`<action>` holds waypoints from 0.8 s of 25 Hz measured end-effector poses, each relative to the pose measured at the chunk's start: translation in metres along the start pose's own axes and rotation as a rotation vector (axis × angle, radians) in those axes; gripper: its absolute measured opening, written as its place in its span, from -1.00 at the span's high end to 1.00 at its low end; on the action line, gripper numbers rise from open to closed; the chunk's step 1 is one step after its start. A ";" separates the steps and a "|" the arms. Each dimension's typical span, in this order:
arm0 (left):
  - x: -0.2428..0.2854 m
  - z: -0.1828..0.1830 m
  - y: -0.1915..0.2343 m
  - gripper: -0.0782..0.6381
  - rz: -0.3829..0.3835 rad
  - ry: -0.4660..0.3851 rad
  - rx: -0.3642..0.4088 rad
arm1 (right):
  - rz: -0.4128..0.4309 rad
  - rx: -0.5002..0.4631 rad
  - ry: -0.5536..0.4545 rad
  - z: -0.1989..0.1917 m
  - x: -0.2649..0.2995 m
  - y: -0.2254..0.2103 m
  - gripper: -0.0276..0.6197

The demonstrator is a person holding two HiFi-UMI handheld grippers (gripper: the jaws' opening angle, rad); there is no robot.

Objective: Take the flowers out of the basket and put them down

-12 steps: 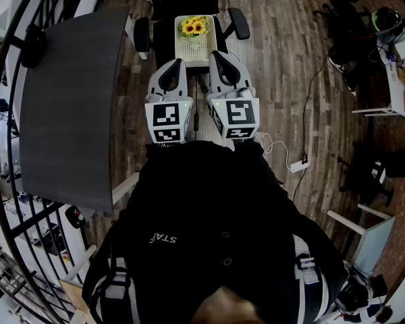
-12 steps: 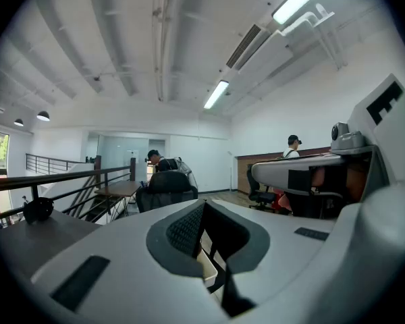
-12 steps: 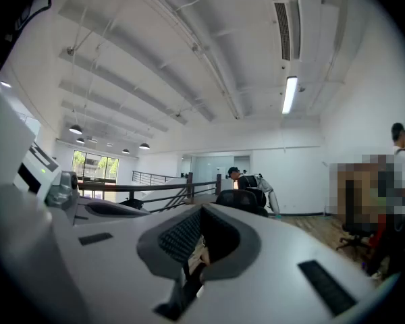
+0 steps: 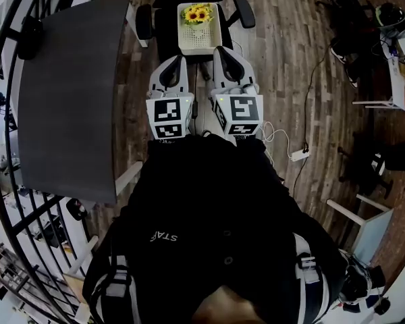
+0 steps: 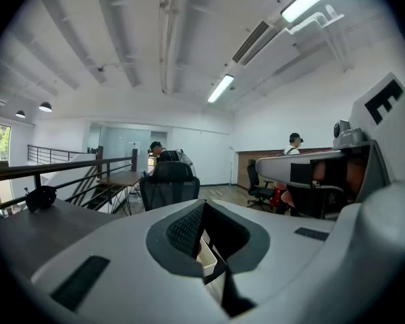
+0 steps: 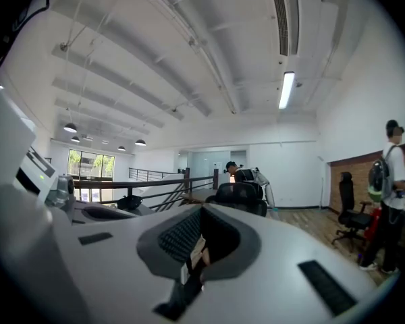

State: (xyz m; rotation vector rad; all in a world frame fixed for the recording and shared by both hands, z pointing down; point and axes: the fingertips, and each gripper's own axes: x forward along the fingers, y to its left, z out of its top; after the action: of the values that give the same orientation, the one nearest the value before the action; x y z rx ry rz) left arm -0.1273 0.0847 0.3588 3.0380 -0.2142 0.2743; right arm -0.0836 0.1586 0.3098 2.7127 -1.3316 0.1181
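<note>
A white basket (image 4: 200, 38) with yellow sunflowers (image 4: 197, 13) at its far end stands on the seat of a black office chair (image 4: 167, 29), at the top middle of the head view. My left gripper (image 4: 176, 65) and right gripper (image 4: 224, 54) are held side by side just in front of the basket, pointing at it, their tips close to its near edge. Both stand shut with nothing in them. In the left gripper view a sliver of the white basket (image 5: 207, 258) shows below the closed left gripper (image 5: 204, 214). The right gripper (image 6: 201, 229) looks level across the room.
A large grey table (image 4: 67, 93) lies at the left, with a black railing (image 4: 3, 66) behind it. The chair's armrests (image 4: 244, 11) flank the basket. A power strip and cables (image 4: 299, 155) lie on the wood floor at the right. People stand far off (image 6: 390, 201).
The head view has shifted a little: chair and basket sit slightly higher in the picture. Both grippers keep their side-by-side stand in front of the basket, still shut.
</note>
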 end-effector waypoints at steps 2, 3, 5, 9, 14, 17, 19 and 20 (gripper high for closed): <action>-0.002 -0.010 0.003 0.78 -0.004 0.018 -0.007 | -0.005 0.000 0.017 -0.008 0.001 0.004 0.88; -0.004 -0.016 0.005 0.78 -0.005 0.028 -0.011 | -0.009 0.001 0.027 -0.013 0.001 0.006 0.88; -0.005 -0.026 0.010 0.78 -0.004 0.043 -0.018 | -0.018 0.007 0.044 -0.022 0.003 0.008 0.88; -0.004 -0.040 0.021 0.78 -0.006 0.063 -0.027 | -0.034 0.014 0.076 -0.038 0.009 0.013 0.88; 0.001 -0.055 0.033 0.78 -0.014 0.101 -0.049 | -0.035 0.019 0.108 -0.050 0.020 0.019 0.88; 0.016 -0.059 0.039 0.78 -0.007 0.118 -0.057 | -0.032 0.027 0.110 -0.053 0.033 0.007 0.88; 0.029 -0.061 0.046 0.78 0.013 0.125 -0.057 | -0.036 0.039 0.116 -0.058 0.045 -0.006 0.88; 0.035 -0.062 0.050 0.78 0.026 0.129 -0.058 | -0.039 0.045 0.118 -0.060 0.052 -0.014 0.88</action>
State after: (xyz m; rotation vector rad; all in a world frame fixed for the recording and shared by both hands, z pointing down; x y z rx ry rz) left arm -0.1111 0.0367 0.4294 2.9489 -0.2481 0.4555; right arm -0.0420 0.1350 0.3748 2.7195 -1.2574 0.3036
